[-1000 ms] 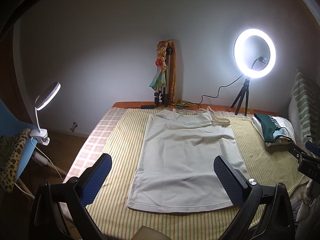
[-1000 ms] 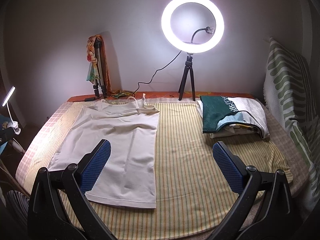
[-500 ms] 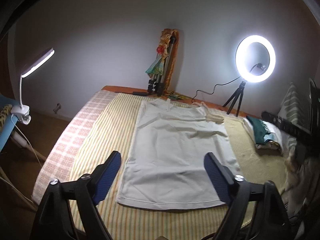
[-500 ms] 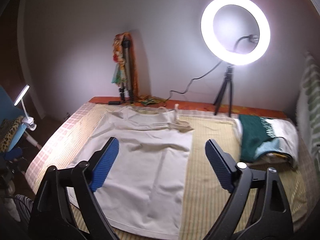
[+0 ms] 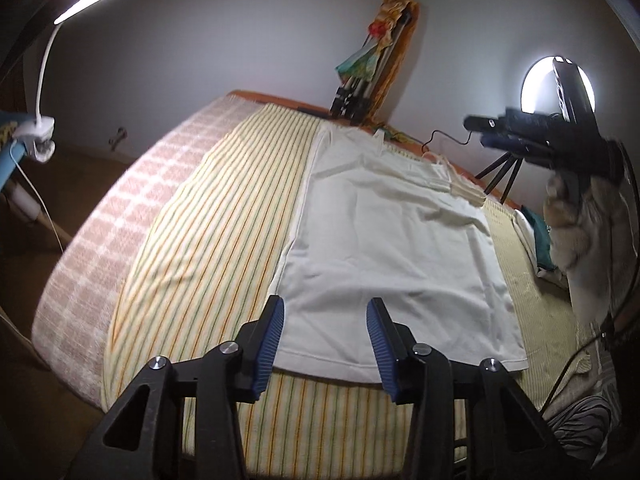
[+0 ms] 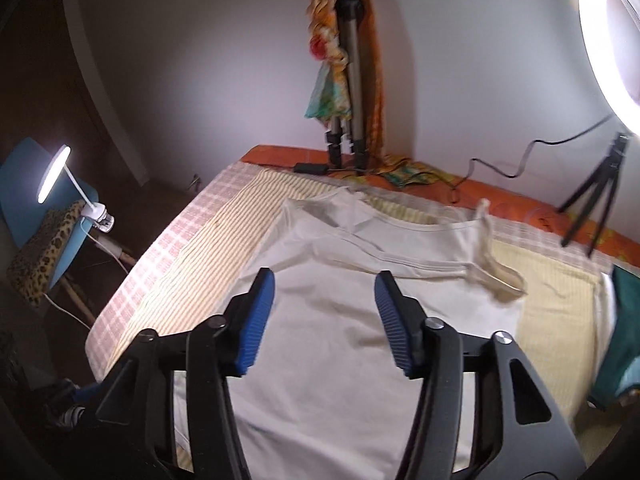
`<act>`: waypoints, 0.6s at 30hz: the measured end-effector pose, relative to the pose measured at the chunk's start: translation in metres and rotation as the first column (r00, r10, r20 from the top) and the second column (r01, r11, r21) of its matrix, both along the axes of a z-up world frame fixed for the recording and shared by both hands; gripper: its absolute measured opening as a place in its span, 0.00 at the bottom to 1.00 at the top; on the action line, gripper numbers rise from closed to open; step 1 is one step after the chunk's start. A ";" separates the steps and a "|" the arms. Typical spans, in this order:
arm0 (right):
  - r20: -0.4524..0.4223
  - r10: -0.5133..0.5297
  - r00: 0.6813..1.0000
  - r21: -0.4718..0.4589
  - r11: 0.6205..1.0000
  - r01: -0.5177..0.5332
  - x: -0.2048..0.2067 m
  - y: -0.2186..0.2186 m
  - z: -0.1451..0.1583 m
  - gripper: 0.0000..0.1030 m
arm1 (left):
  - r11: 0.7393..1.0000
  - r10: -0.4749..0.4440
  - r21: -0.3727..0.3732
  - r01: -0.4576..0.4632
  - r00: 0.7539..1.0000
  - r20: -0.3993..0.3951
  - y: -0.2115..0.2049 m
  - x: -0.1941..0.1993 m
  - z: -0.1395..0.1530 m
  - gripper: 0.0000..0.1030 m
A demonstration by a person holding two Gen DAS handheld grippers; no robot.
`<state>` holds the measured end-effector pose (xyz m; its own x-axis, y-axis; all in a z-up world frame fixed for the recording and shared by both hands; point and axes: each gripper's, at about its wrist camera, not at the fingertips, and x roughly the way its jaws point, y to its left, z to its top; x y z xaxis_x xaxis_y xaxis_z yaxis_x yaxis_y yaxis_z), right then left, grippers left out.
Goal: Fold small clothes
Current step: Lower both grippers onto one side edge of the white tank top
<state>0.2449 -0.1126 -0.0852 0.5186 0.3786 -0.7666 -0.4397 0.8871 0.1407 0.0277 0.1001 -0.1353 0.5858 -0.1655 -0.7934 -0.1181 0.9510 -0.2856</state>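
A cream strappy top (image 5: pixel 392 240) lies flat on the striped bed cover (image 5: pixel 224 216), hem toward me, straps toward the wall. My left gripper (image 5: pixel 325 336) is open and empty, hovering over the hem's left corner. My right gripper (image 6: pixel 325 312) is open and empty, above the top's (image 6: pixel 360 320) upper middle, near the neckline and the loose right strap (image 6: pixel 498 268). The right gripper and the hand holding it show in the left wrist view (image 5: pixel 532 136) at the far right.
A pile of folded clothes (image 6: pixel 624 336) lies at the bed's right side. A ring light on a tripod (image 6: pixel 608 52) and a second tripod draped in cloth (image 6: pixel 348 72) stand by the wall. A clip lamp (image 6: pixel 60 176) sits on a chair left of the bed.
Both grippers have moved forward and lower over the top, and their jaws have narrowed but remain open. The right gripper shifted left toward the neckline; the left went to the hem's left corner.
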 end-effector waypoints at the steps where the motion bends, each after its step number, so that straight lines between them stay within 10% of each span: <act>1: -0.012 0.008 1.000 0.001 1.000 -0.008 0.007 0.007 -0.004 0.45 | 1.000 0.003 -0.010 -0.003 1.000 -0.005 0.003 0.002 -0.006 0.40; 18: -0.327 0.043 0.944 0.001 0.999 -0.046 0.130 0.114 -0.098 0.43 | 0.996 -0.014 -0.091 0.008 0.998 -0.061 0.011 0.024 -0.067 0.32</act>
